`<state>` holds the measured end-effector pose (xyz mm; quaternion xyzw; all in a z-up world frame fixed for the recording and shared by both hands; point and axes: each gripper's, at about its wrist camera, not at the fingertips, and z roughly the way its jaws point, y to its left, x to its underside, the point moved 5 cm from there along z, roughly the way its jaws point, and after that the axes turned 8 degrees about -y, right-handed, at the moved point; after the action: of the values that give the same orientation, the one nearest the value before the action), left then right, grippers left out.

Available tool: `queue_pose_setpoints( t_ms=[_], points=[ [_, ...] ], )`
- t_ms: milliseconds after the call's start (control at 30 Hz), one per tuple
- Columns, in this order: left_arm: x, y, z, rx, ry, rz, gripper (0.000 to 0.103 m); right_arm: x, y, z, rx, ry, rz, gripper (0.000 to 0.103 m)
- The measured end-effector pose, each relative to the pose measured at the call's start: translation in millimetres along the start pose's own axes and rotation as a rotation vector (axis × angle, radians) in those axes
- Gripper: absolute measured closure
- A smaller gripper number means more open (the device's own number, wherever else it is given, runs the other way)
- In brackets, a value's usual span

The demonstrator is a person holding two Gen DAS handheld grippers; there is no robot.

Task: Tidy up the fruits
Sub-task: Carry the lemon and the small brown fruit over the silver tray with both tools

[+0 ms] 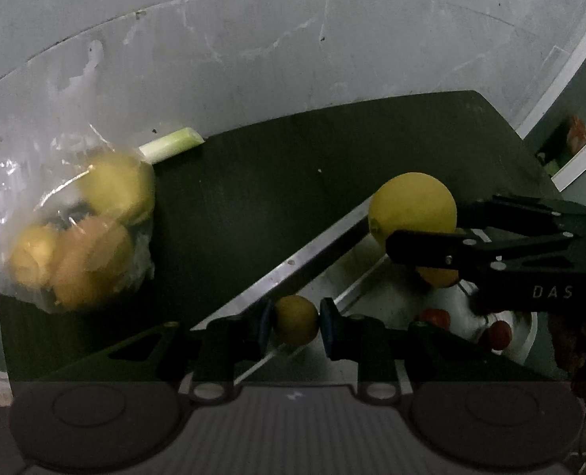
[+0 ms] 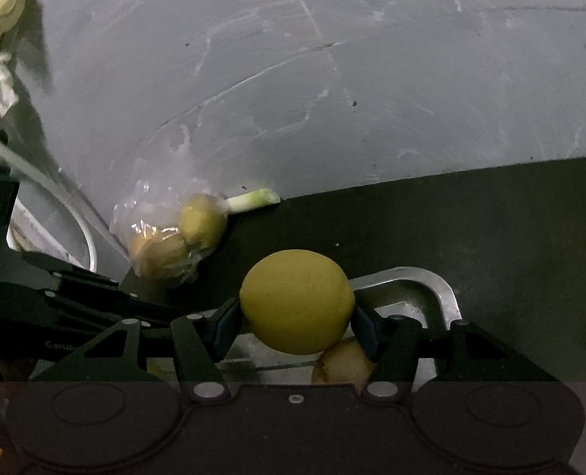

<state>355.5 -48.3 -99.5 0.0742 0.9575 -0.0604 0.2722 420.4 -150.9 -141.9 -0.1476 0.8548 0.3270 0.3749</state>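
My right tongs [image 2: 296, 318] are closed on a large yellow lemon [image 2: 297, 301], pads pressed to its two sides, so its long axis runs straight across the gap between them. My left tongs [image 1: 296, 318] pinch a small round yellowish fruit [image 1: 296, 320] the same way. Both loads hang over the metal sink [image 2: 439, 281] let into the dark tabletop [image 2: 491, 229], and the right tongs sit ahead and to the right of the left ones. Down in the basin, just under the lemon, lies another yellowish fruit [image 2: 342, 362]; from the left view I also make out small red fruits [image 1: 499, 334] there. So the drop point lies directly below, right arm nearer. A clear bag of fruit [image 1: 83, 229] rests well off to the left, a green stalk [image 1: 172, 143] beside it.
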Motion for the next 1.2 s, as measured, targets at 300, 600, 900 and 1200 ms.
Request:
queue_pose_setpoints(
  t_ms=[300,600,900,1200],
  points=[
    [11,3,3,-0.012,0.023,-0.034,0.075,3,12,3,0.027,0.027,-0.121,0.041],
    [17,11,7,-0.031,0.042,-0.085,0.075,3,15,10,0.037,0.049,-0.161,0.041],
    [17,16,9,-0.028,0.056,-0.137,0.075,7,22,16,0.057,0.063,-0.238,0.041],
    [17,17,10,-0.032,0.059,-0.146,0.074,11,24,20,0.081,0.064,-0.277,0.04]
  ],
)
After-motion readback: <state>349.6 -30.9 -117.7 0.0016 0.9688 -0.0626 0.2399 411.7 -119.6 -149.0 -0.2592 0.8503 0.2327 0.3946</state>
